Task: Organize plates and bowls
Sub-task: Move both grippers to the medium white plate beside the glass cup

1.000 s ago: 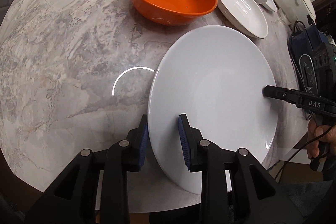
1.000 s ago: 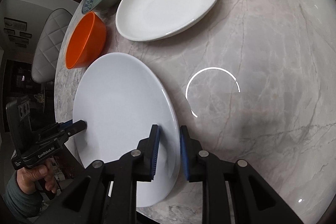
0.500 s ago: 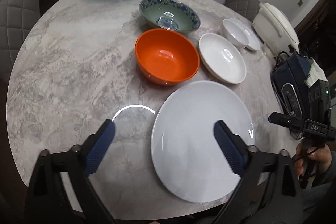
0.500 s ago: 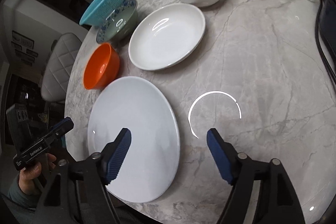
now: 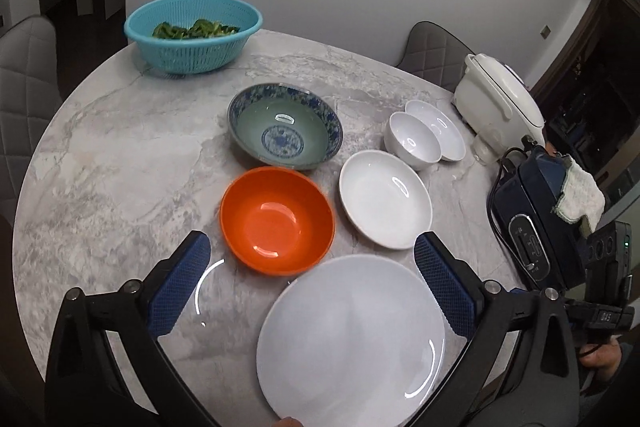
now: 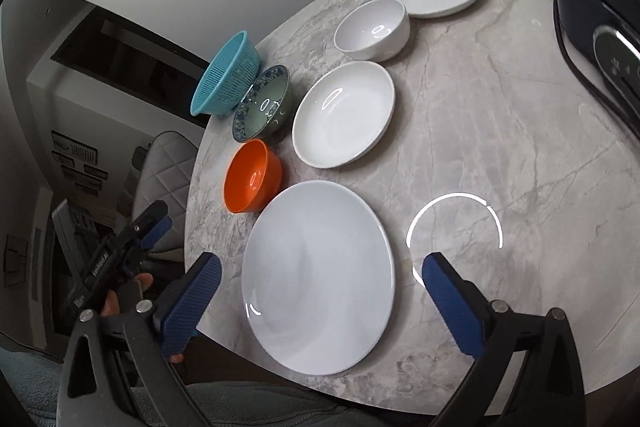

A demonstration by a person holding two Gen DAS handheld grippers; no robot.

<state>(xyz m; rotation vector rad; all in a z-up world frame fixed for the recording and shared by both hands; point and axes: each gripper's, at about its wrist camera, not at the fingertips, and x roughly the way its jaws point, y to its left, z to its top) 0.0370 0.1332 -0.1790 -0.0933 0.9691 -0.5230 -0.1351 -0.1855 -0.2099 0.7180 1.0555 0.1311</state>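
**Plate set down, both grippers free**

Marble table (image 5: 120,155) carries, left to right in the left wrist view: orange bowl (image 5: 277,219), blue-patterned bowl (image 5: 285,131), large flat white plate (image 5: 352,341) at the near edge, shallow white dish (image 5: 385,199), small white bowl (image 5: 414,141). Left gripper (image 5: 312,285) and right gripper (image 6: 320,303) both gape wide, holding nothing. Likely next: pick a piece to stack. The plate slightly overhangs the near rim; bare marble lies right of it.

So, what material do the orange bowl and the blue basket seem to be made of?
The orange bowl looks like plastic or melamine: uniform colour, soft semi-gloss highlights; glazed ceramic cannot be excluded. The blue basket looks like moulded plastic: thin slotted walls, matte even turquoise.
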